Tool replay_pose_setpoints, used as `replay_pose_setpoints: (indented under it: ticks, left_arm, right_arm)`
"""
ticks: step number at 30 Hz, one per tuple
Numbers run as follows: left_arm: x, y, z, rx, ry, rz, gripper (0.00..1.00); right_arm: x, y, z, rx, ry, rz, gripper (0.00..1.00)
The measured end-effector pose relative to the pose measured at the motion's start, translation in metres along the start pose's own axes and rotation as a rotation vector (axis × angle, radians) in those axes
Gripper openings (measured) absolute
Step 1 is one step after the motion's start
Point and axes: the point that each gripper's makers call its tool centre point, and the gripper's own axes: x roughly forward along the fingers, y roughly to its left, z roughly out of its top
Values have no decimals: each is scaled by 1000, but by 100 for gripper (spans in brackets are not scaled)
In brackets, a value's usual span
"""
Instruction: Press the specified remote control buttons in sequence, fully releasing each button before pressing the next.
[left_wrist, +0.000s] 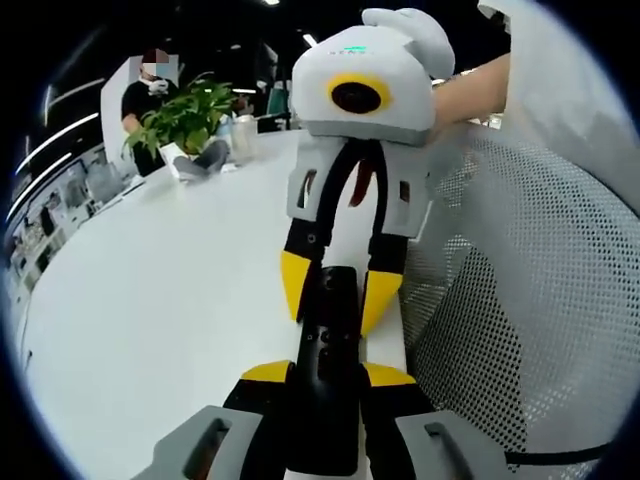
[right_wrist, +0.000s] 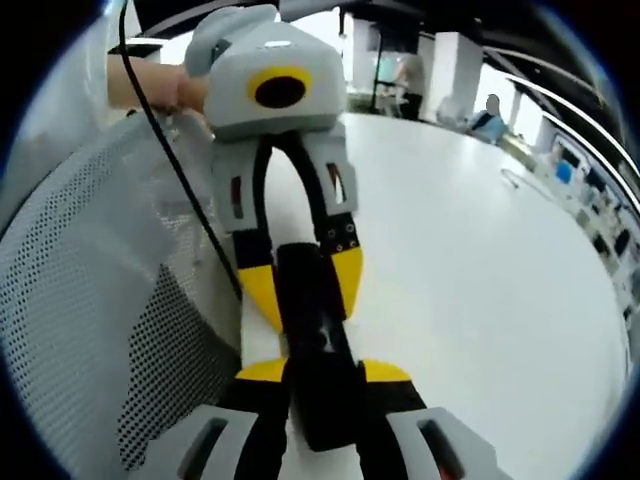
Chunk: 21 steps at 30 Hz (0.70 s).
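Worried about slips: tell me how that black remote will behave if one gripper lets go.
The remote looks rigid and slim, so probably light. Clamped at both ends by the left gripper and right gripper, it would likely pivot or droop. Its smooth casing may slide.

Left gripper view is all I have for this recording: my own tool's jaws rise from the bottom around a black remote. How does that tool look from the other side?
Observer: In the right gripper view the left tool faces the camera, its yellow tips on either side of the remote and closed on it.
Operator: Who is holding it?
Observer: A hand grips its grey body from behind.
Operator: Anything trailing near the mesh chair?
Observer: A black cable runs down across the mesh chair toward the remote.
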Motion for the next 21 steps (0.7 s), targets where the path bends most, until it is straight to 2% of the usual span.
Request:
replay_pose_setpoints:
  ticks: [5,11,17,21]
  left_arm:
    - [1,0,0,-5,16,6,25]
    - [2,-1,1,-5,76,9,25]
    - [1,0,-1,-41,98,31,26]
    - [-3,0,-4,-70,153,61,29]
  right_arm:
    - [1,0,0,-31,-16,23,22]
    - [1,0,1,-23,-21,32,22]
    - [1,1,1,-12,-25,30,22]
    - [1,2,2,1,-33,19,22]
